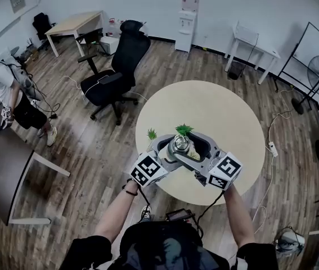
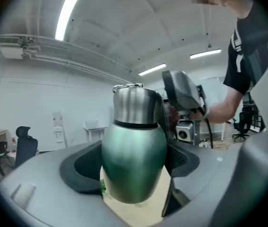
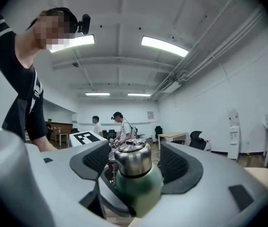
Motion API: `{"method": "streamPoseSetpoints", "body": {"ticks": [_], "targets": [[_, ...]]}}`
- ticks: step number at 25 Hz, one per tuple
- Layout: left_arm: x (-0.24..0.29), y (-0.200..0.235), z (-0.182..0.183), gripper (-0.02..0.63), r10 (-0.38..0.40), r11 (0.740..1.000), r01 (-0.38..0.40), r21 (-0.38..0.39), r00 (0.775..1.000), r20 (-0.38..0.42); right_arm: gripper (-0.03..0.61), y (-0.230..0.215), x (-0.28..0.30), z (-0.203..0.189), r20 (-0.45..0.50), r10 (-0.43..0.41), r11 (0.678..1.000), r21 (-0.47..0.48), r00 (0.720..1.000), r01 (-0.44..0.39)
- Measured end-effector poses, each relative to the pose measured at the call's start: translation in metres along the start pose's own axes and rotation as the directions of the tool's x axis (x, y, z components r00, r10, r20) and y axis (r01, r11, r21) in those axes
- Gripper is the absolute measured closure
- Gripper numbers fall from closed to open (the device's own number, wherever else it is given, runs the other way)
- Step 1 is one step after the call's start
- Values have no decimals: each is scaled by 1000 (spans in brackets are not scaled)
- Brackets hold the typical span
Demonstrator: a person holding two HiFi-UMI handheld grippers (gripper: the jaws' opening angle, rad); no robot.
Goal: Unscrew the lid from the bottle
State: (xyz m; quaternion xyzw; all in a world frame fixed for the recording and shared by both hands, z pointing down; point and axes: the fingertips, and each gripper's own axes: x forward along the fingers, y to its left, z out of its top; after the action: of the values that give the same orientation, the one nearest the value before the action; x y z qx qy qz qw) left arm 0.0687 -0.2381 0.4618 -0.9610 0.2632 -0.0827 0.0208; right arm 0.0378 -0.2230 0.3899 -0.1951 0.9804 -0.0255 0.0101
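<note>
**Lid position relative to the right jaws**

We find the bottle over the near part of the round table, at 12 o'clock from the person. Its long axis stands roughly upright, with the lid on top and not yet removed.

The left gripper enters from 7 o'clock. Its jaws are clamped on the green body, below the black seam.

The right gripper enters from 5 o'clock, held about level. Its jaws stand wide apart. The steel lid sits between the pads, with a gap at 3 and at 9 o'clock, and neither pad presses on it. We judge this hand to be the one placed for the turn. The jaws must close on the lid across the bottle's axis, then roll about that axis.

Limits of view:
- From the head, the jaws cover the body, and only the lid top shows
- We cannot tell whether the base rests on the table
- The thread under the lid is hidden, so we cannot tell how loose it is
- Two small plants stand just beyond the bottle, at 11 and 12 o'clock
</note>
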Motion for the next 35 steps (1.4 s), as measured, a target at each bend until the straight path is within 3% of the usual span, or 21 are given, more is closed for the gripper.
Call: {"method": "streamPoseSetpoints", "body": {"ticks": [3,7,9,11,14,17,20,23,25,28,32,35], "targets": [[2,14,-3,235,119,993,-119,-16,993,-9,222,-9,3,-4,22,-133,991,32,991,133],[6,26,-9,235,266,964,-266,6,963,-35,249,-20,11,-18,-8,-310,950,33,951,310],[7,29,-8,235,304,953,-304,15,952,-36,278,-26,13,-19,-6,-373,928,10,928,373],[7,28,-5,236,296,955,-295,22,955,-29,314,-28,12,-14,10,-393,920,-8,920,393],[2,22,0,235,211,977,-210,38,977,-12,318,-17,12,-10,9,-300,953,-53,954,300],[-8,8,8,235,57,997,-58,44,998,32,318,-1,10,-1,12,-134,989,-68,991,134],[-18,-5,12,235,-93,994,89,66,994,49,318,15,8,4,-6,32,996,-80,999,-32],[-20,-6,8,236,-125,990,122,71,992,28,316,15,9,0,-33,77,996,-48,996,-79],[-17,2,5,236,-66,997,65,50,998,19,296,6,10,-3,-27,17,1000,-15,1000,-17],[-11,15,-2,236,46,999,-46,5,999,17,213,-5,12,-4,25,-98,994,40,995,97],[-4,28,-11,236,197,980,-197,14,980,-14,219,-17,21,-11,3,-268,963,8,963,268],[1,37,-17,236,314,949,-313,30,949,-44,250,-32,23,-17,-15,-397,918,18,918,397]]}}
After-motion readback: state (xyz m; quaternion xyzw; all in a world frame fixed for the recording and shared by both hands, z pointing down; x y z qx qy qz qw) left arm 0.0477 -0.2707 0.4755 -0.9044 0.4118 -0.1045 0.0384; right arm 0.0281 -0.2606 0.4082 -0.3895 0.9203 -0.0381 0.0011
